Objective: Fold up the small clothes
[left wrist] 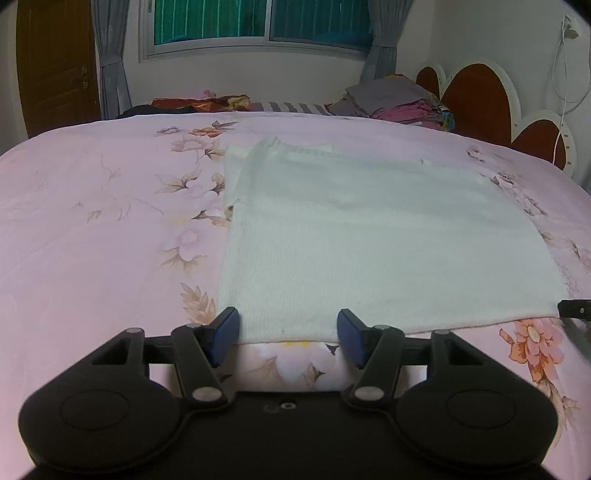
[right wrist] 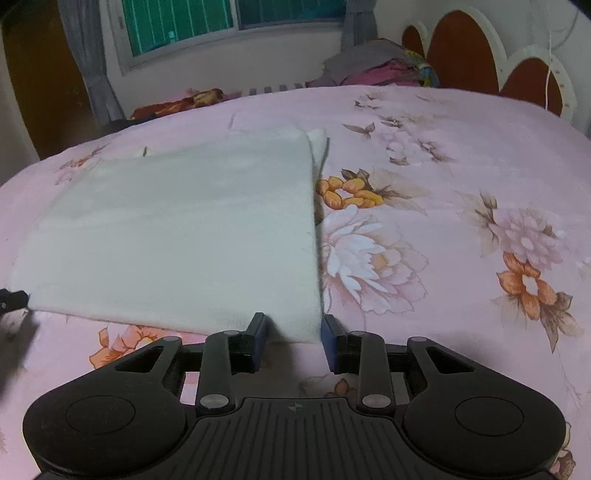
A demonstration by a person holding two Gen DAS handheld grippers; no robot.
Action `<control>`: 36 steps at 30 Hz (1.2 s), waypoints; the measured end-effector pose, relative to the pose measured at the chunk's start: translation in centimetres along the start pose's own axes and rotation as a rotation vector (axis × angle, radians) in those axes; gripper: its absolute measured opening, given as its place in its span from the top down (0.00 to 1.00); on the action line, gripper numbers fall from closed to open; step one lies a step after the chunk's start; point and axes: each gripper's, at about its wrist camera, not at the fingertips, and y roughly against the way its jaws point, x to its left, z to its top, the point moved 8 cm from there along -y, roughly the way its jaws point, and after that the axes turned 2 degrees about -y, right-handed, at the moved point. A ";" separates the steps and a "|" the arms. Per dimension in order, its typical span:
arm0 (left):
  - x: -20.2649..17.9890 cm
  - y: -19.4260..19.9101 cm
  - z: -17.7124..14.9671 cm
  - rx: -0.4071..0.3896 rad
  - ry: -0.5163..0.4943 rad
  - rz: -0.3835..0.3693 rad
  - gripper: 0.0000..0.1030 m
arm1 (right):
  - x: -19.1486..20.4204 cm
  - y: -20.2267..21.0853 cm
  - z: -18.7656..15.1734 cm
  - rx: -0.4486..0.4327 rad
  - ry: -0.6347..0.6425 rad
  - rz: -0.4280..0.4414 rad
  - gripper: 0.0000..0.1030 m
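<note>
A white knit garment (left wrist: 369, 236) lies flat, folded into a rough rectangle, on the pink floral bedspread (left wrist: 92, 221). My left gripper (left wrist: 288, 332) is open, its blue pads straddling the garment's near hem by its left corner. In the right wrist view the garment (right wrist: 177, 229) lies to the left, and my right gripper (right wrist: 293, 338) is open with its pads on either side of the near right corner. Each gripper's tip shows at the edge of the other's view, the right one (left wrist: 574, 308) and the left one (right wrist: 13, 297).
A pile of folded clothes (left wrist: 399, 99) sits at the far side of the bed by the red and white headboard (left wrist: 480, 92). A dark patterned cloth (left wrist: 199, 103) lies at the far edge. A window (left wrist: 258, 22), curtains and a wooden door (left wrist: 55, 62) are behind.
</note>
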 end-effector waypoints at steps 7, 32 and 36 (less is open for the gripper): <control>0.2 0.0 0.0 0.007 0.014 0.001 0.42 | 0.0 0.0 -0.3 0.000 0.024 0.000 0.70; 3.8 -0.4 -1.7 -0.199 0.827 -0.225 0.50 | 6.9 0.9 5.6 -0.110 -0.003 0.203 1.00; 4.3 -2.4 -0.6 -0.218 0.886 -0.229 0.62 | 9.6 -2.0 7.3 -0.081 -0.010 0.236 1.00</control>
